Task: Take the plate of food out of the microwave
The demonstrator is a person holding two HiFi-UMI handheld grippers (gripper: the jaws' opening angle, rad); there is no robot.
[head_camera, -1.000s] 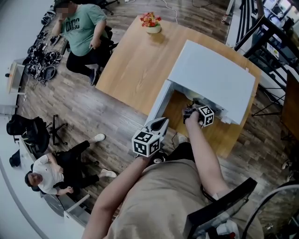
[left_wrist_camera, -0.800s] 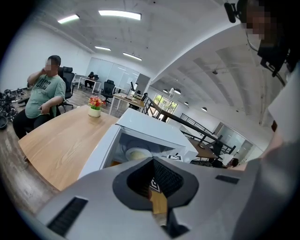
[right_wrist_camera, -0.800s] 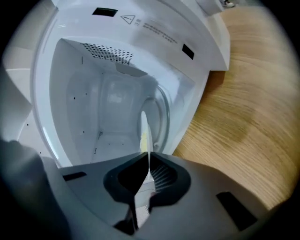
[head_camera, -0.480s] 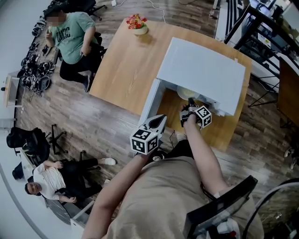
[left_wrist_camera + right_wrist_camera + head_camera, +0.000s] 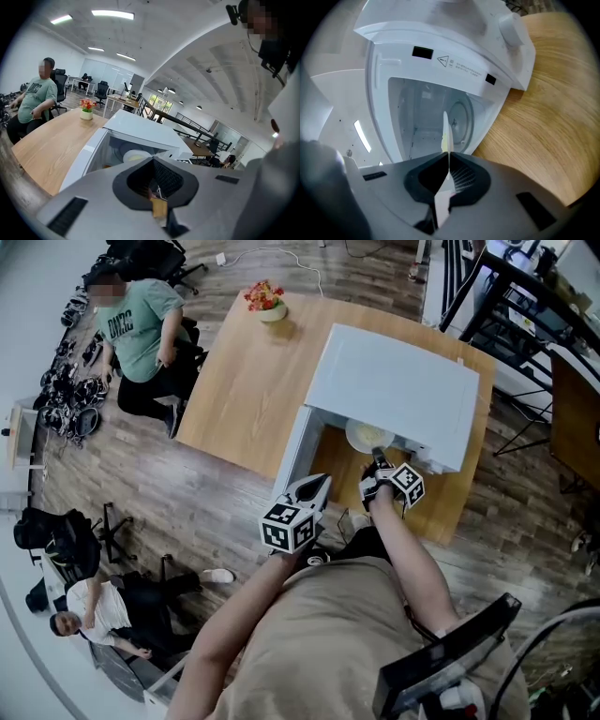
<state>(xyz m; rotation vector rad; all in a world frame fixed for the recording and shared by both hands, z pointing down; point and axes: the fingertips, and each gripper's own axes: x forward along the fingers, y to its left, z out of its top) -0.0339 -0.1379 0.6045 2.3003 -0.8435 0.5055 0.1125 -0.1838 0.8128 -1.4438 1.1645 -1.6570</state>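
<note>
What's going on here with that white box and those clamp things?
A person at a wooden table holds a two-jaw gripper in each hand. The right gripper is clamped on the rim of a plate of food, which sits partly outside the open white microwave. The left gripper hangs near the person's waist, holding nothing.

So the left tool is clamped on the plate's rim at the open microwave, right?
Not the left: it is the right tool that is clamped on the plate rim at the open microwave, as the right gripper view shows.
</note>
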